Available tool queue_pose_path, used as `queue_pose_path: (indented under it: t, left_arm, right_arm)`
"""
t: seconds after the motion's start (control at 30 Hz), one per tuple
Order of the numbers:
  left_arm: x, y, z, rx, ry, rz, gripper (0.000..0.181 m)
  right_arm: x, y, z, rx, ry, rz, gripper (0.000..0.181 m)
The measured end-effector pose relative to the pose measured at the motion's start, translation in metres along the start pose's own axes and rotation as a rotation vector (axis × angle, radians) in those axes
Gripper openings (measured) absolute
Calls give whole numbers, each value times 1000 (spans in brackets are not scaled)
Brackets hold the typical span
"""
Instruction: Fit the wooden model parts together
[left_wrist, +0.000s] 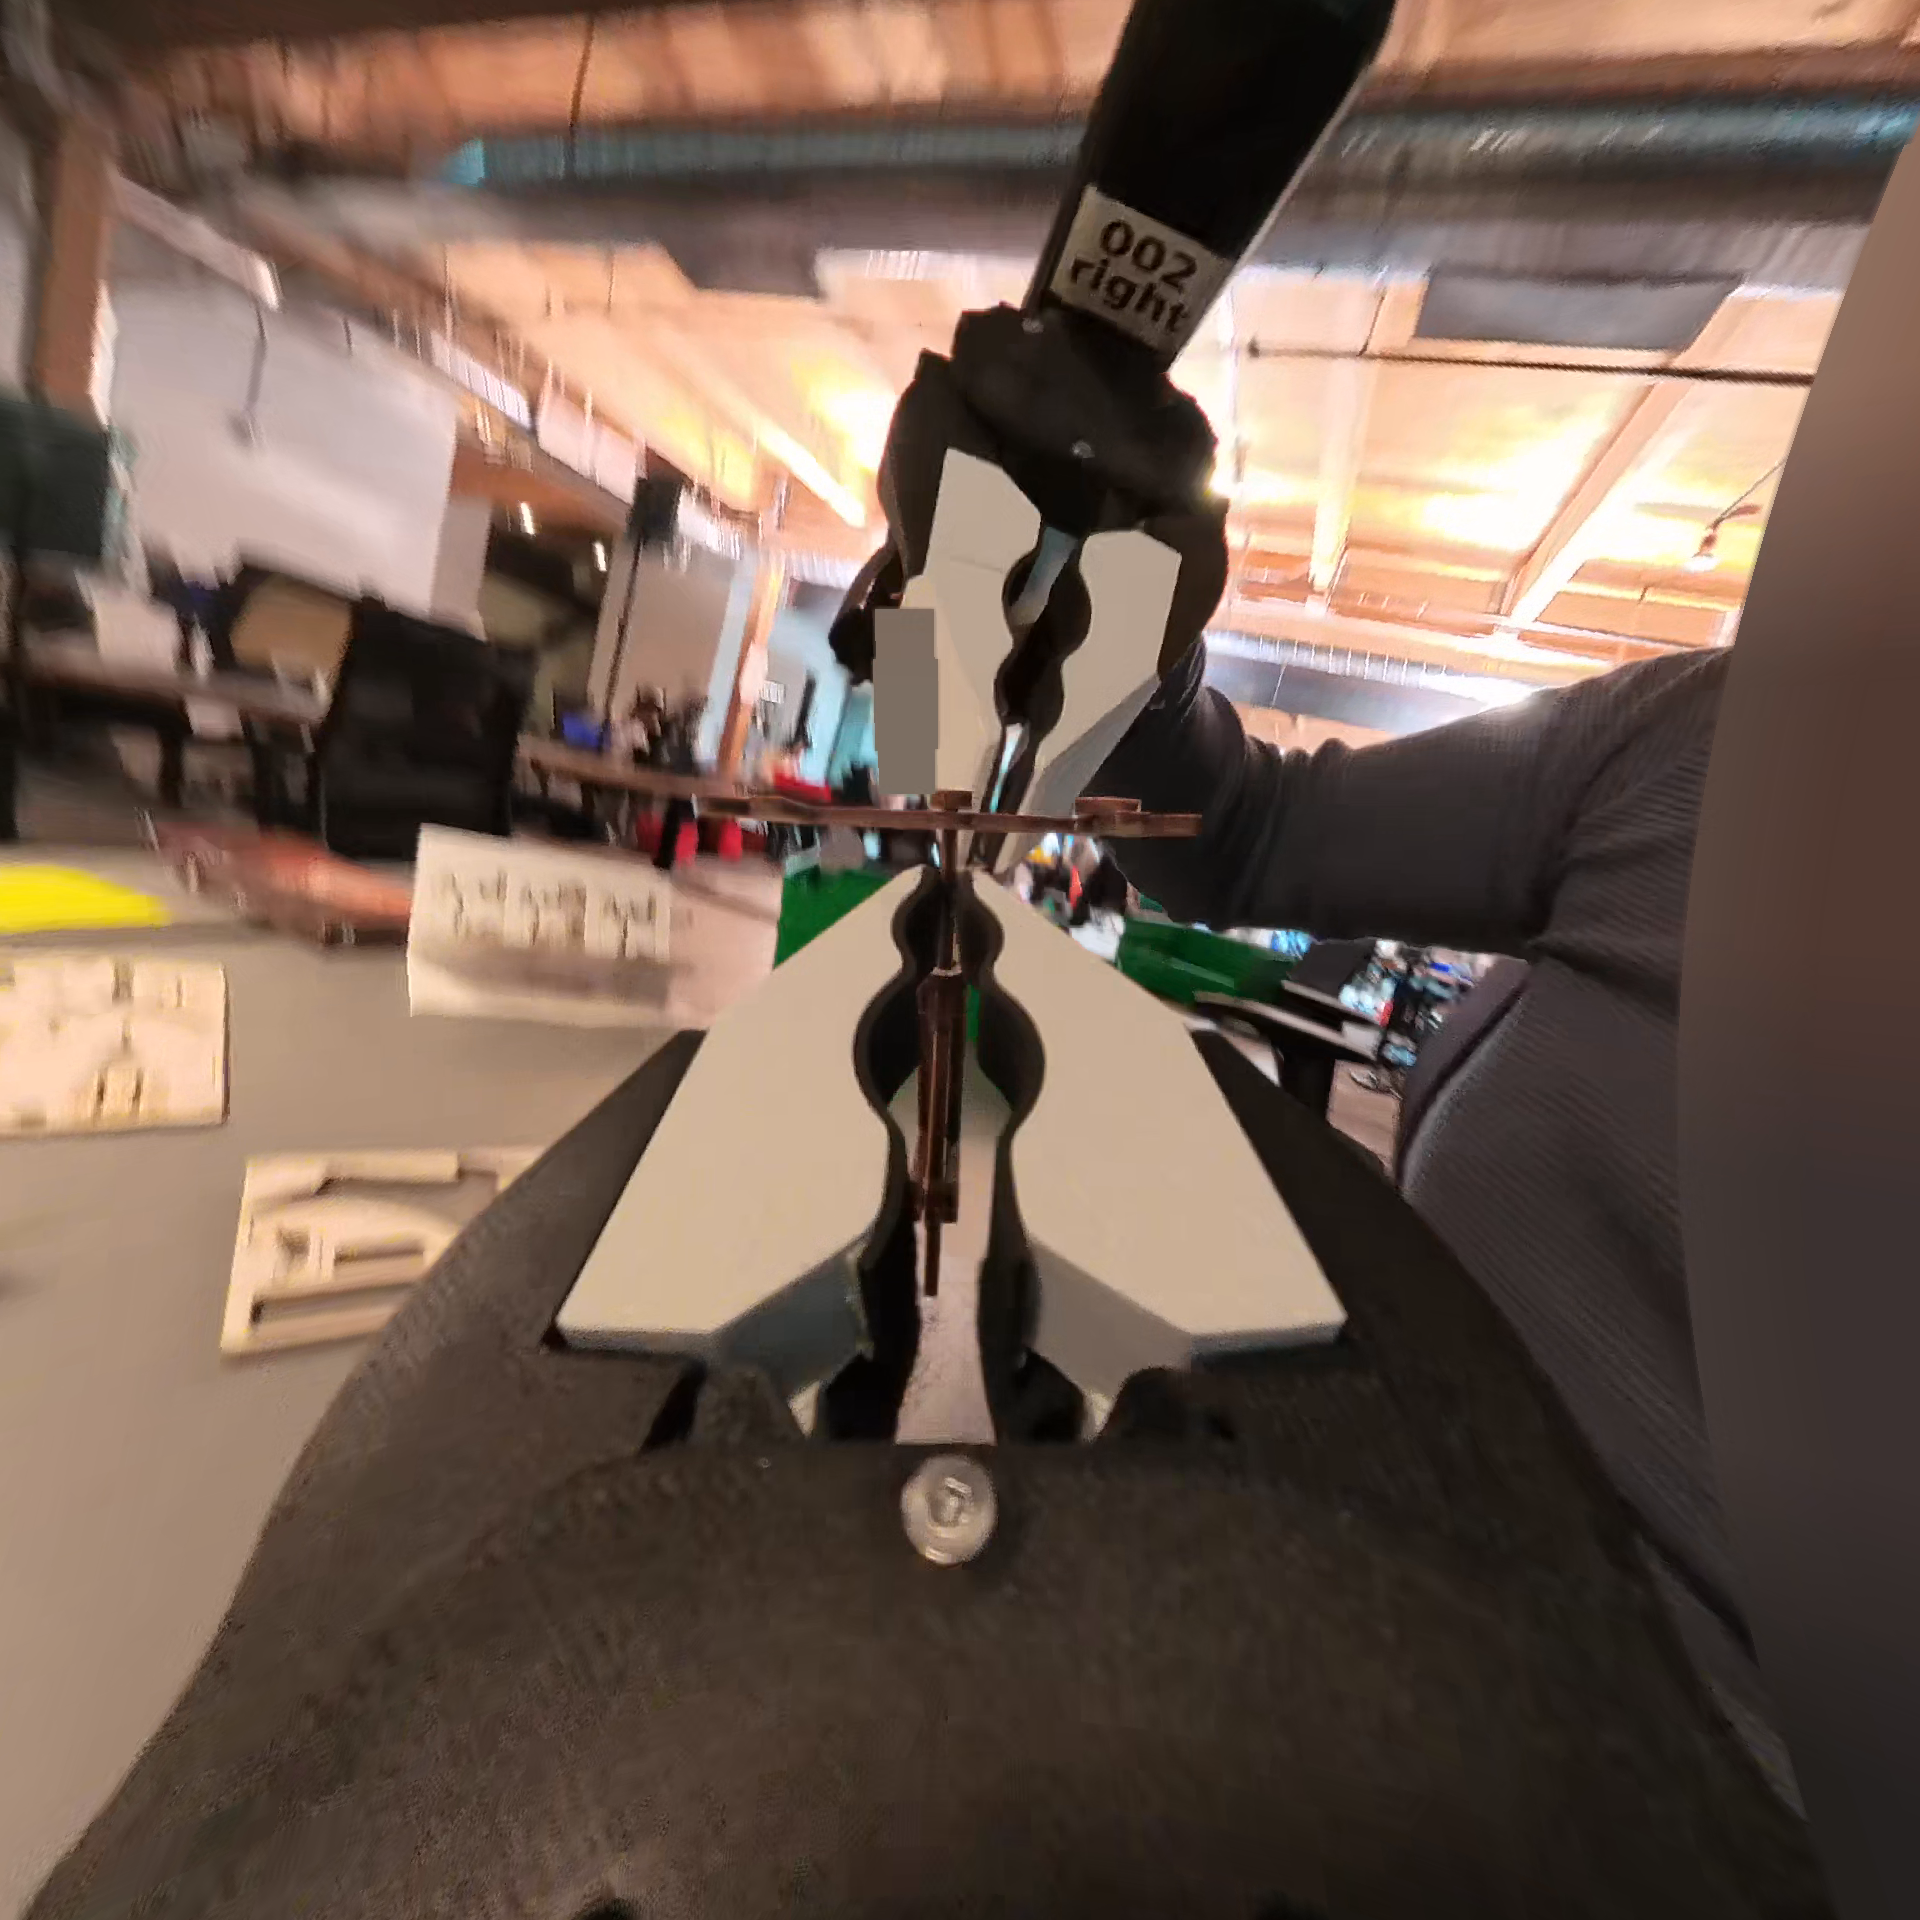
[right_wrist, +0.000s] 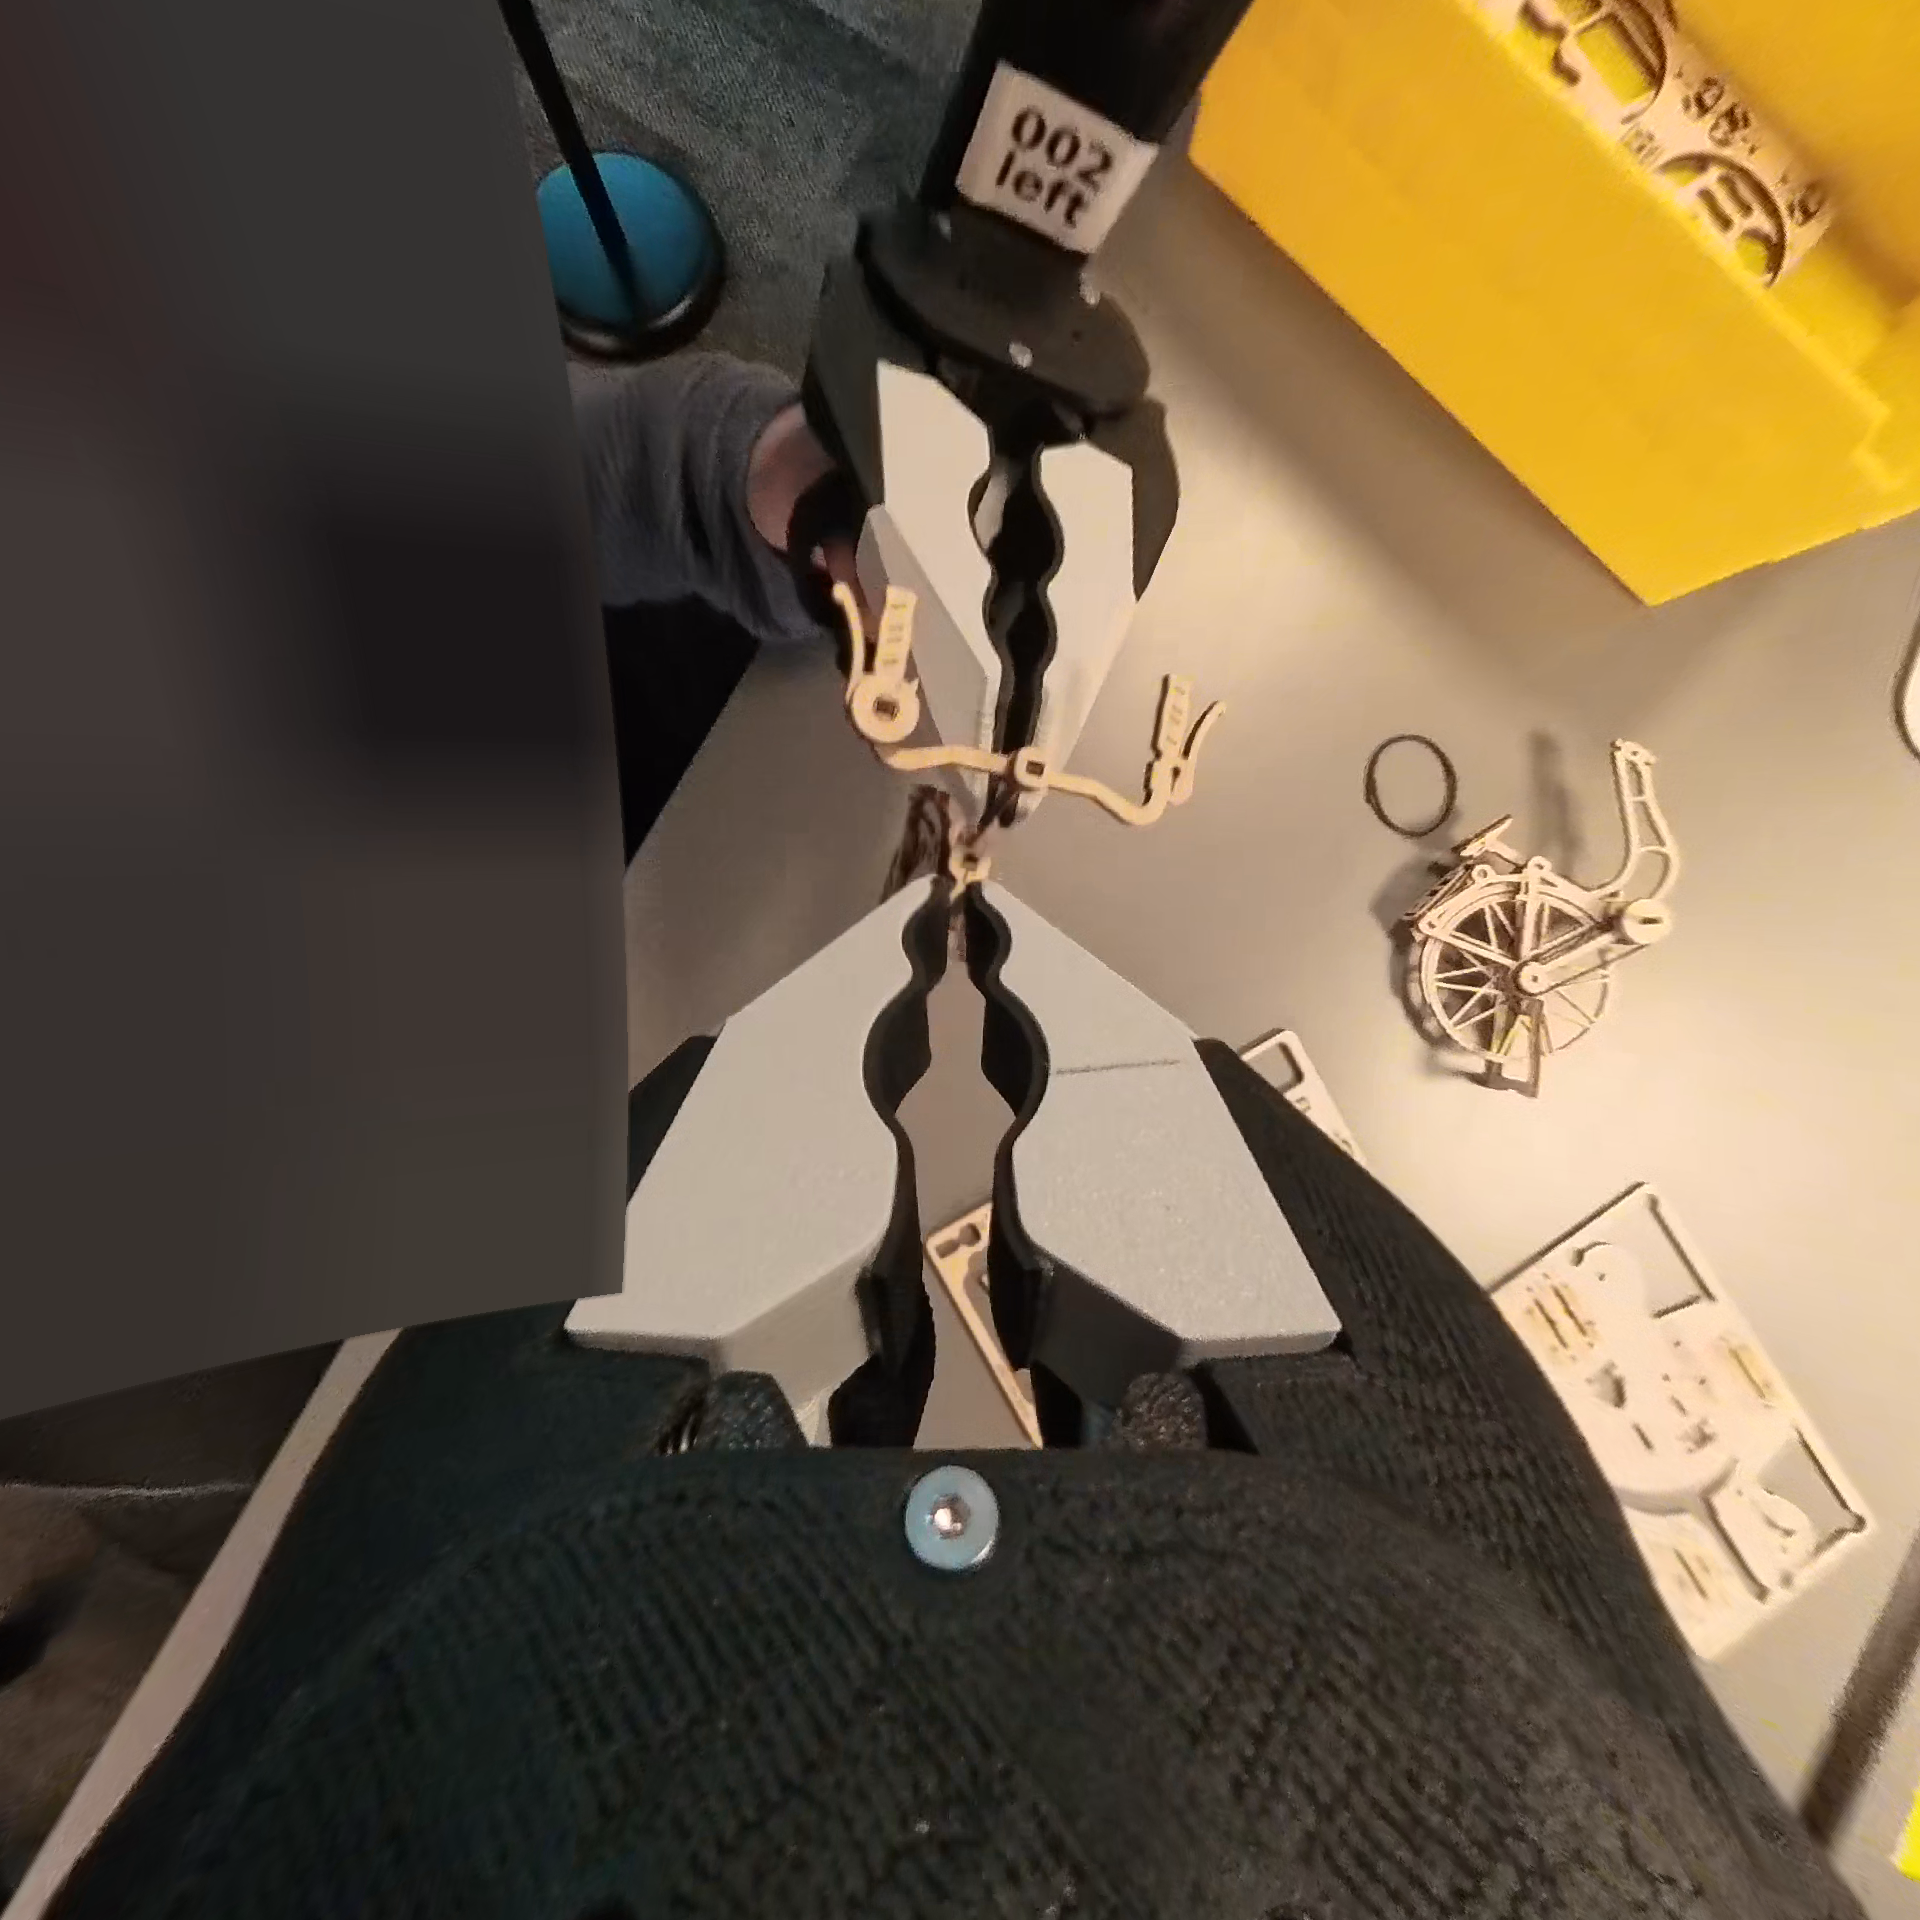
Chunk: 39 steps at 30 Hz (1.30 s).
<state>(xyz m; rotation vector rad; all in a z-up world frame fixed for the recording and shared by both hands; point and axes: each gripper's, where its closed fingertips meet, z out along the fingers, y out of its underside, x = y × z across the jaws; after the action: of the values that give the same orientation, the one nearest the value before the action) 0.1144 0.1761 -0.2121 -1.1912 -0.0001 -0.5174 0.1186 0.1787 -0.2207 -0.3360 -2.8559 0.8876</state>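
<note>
While left tongs (left_wrist: 940, 883) pinch handlebar part (right_wrist: 1029, 774), right tongs (right_wrist: 961, 883) clamp its stem; both bear white labels.

The two tools meet tip to tip over the grey bench (right_wrist: 1299, 644), leaving no gap between them. To the right, the half-built pale wooden wheel assembly (right_wrist: 1517, 956) and a thin black ring (right_wrist: 1408, 784) stand near, with bare bench between them and the tools. Flat cut-out wooden sheets (right_wrist: 1683, 1423) lie nearer; a yellow box (right_wrist: 1475, 312) blocks the far corner.
</note>
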Motion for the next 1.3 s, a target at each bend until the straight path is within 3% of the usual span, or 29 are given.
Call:
queue_pose_path:
  t: [0.03, 0.3, 0.43, 0.57, 0.67, 0.87, 1.07, 1.3]
  left_arm:
    - [-5, 3, -3, -36, -5, -28, 1]
    - [-47, 28, -14, -450, 5, -198, 1]
    - [-59, 40, -10, -539, 39, -261, 1]
    - [-66, 52, -6, -565, 41, -283, 1]
    - [-74, 53, -6, -521, 18, -289, 1]
    - [-77, 61, -11, -538, -63, -249, 2]
    - [-73, 58, -9, -609, -151, -173, 1]
    - [-64, 53, -4, -640, -195, -90, 1]
  right_arm:
    - [2, 5, 5, 23, -3, 15, 1]
    - [24, 34, 41, 392, -70, 224, 1]
    - [35, 48, 45, 572, -123, 324, 1]
    - [40, 60, 45, 653, -166, 370, 1]
    - [46, 77, 48, 597, -140, 364, 1]
    - [45, 125, 80, 252, 0, 127, 1]
    - [42, 134, 98, 198, -1, 102, 1]
    - [42, 132, 99, 238, -28, 151, 12]
